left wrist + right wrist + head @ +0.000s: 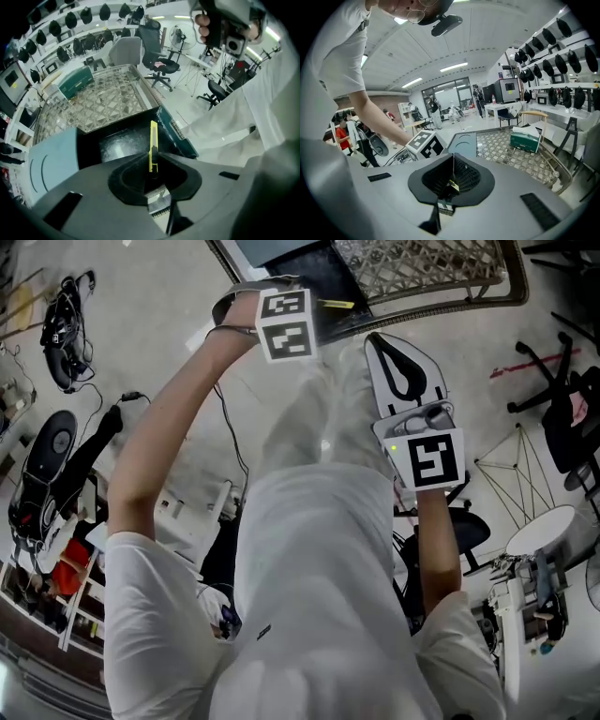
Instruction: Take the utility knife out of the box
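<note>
A slim yellow utility knife [153, 140] stands upright between the pads of my left gripper [153, 161], which is shut on its lower end. Below and behind the knife lies the open box [119, 143], dark inside, with a teal rim and a pale blue lid [51, 164] swung out to the left. In the head view the knife [336, 304] shows as a yellow sliver beside the left gripper's marker cube [284, 324]. My right gripper [453, 161] is held off to the side at chest height, its jaws shut together with nothing between them.
The box rests on a table with a patterned glass top [103, 103] and a raised rim. A small teal carton [525, 140] sits further along that table. Office chairs [159, 61], tripods and cables stand on the floor around me.
</note>
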`<action>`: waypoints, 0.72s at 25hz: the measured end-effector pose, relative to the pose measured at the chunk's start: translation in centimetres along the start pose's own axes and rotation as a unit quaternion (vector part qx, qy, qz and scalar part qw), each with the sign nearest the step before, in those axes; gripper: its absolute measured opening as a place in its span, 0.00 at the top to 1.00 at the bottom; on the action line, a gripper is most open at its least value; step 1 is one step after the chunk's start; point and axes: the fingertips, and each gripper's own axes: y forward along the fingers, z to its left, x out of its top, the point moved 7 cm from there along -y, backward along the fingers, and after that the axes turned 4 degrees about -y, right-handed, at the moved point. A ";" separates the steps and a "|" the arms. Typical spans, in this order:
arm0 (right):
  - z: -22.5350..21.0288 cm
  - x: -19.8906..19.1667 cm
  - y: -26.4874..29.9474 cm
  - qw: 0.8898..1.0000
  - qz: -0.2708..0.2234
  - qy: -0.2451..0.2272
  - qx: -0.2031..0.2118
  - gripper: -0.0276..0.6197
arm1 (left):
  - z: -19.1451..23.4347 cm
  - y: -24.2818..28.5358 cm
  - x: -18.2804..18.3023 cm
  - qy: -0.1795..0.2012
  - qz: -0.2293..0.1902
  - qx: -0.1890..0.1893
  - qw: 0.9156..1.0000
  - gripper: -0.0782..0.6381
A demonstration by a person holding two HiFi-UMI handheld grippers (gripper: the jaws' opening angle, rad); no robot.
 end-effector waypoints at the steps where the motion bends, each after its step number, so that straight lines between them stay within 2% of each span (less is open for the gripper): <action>1: 0.2 0.3 -0.2 1.000 -0.002 -0.001 -0.002 0.96 | -0.1 -0.6 -0.1 -0.005 -0.003 0.003 1.000 0.81; 13: 3.5 3.7 -2.4 0.999 -0.028 -0.031 -0.015 0.96 | -2.2 -8.2 -0.7 -0.064 -0.066 0.051 0.994 0.81; 15: 4.0 4.3 -2.7 0.999 -0.035 -0.038 -0.015 0.96 | -2.8 -9.6 -1.3 -0.082 -0.076 0.064 0.992 0.81; 18: 4.3 5.4 -3.2 0.997 -0.044 -0.053 -0.015 0.96 | -3.7 -11.4 -1.6 -0.132 -0.105 0.086 0.982 0.81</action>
